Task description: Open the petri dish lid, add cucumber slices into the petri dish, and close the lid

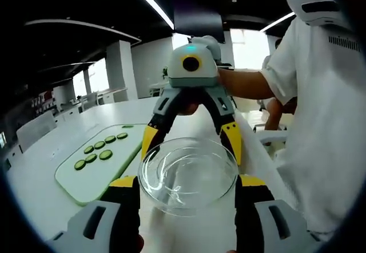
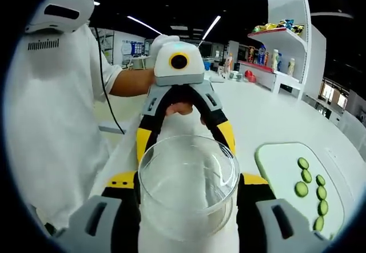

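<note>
**Both grippers closed on the glass dish, face to face above the table**

In the left gripper view we see our left gripper (image 1: 189,187) with its yellow-and-black jaws pressed against either side of the clear round glass petri dish (image 1: 189,176), held up off the white table (image 1: 51,150). Facing it, the right gripper (image 1: 191,135) reaches in from the far side, its jaws set against the dish rim too.

In the right gripper view the same dish (image 2: 189,184) sits tilted between the right gripper (image 2: 189,193) jaws, the left gripper (image 2: 184,133) opposite. We cannot tell which gripper has the lid and which the base.

The green cucumber slices (image 1: 100,150) lie in two rows on the pale green-edged cutting board (image 1: 86,181), beside and below the dish.

A person in a white shirt (image 2: 54,121) stands by, forearm level.
</note>
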`<state>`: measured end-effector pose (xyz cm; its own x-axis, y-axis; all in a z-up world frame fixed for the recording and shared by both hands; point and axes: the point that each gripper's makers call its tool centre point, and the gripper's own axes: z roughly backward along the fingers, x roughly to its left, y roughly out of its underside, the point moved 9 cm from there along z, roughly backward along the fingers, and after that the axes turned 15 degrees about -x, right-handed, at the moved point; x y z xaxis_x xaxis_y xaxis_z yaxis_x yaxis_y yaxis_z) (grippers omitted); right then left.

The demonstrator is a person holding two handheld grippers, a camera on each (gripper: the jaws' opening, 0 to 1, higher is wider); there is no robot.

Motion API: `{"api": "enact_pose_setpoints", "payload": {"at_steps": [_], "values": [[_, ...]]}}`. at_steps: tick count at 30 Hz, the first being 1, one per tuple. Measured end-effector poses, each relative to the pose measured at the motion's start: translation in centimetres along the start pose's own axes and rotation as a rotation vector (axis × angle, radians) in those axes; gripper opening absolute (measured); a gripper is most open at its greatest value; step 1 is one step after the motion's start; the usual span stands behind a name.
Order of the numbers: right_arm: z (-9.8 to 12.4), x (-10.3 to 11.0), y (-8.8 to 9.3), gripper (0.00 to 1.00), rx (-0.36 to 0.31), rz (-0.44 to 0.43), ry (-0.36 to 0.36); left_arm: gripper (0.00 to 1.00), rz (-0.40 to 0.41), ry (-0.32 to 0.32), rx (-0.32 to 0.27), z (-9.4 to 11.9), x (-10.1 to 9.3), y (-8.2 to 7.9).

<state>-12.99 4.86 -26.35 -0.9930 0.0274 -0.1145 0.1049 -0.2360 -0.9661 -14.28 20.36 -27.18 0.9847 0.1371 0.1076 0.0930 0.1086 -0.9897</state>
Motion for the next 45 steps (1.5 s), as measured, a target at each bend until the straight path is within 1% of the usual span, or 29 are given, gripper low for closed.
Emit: {"api": "enact_pose_setpoints", "payload": {"at_steps": [15,27,45], "values": [[-2.1,-0.4,-0.8,0.67,0.003,0.017,-0.041,0.67,-0.006,-0.04,0.005,2.2,0.2,0.0],[-3.9,-0.6,-1.2,0.67,-0.007,0.032,-0.081,0.66,-0.01,-0.079,0.024,4.2,0.0,-0.1],[-6.1,-0.6,-1.9,0.67,-0.002,0.055,-0.134,0.66,-0.015,-0.126,0.041,6.3,-0.5,0.0]]}}
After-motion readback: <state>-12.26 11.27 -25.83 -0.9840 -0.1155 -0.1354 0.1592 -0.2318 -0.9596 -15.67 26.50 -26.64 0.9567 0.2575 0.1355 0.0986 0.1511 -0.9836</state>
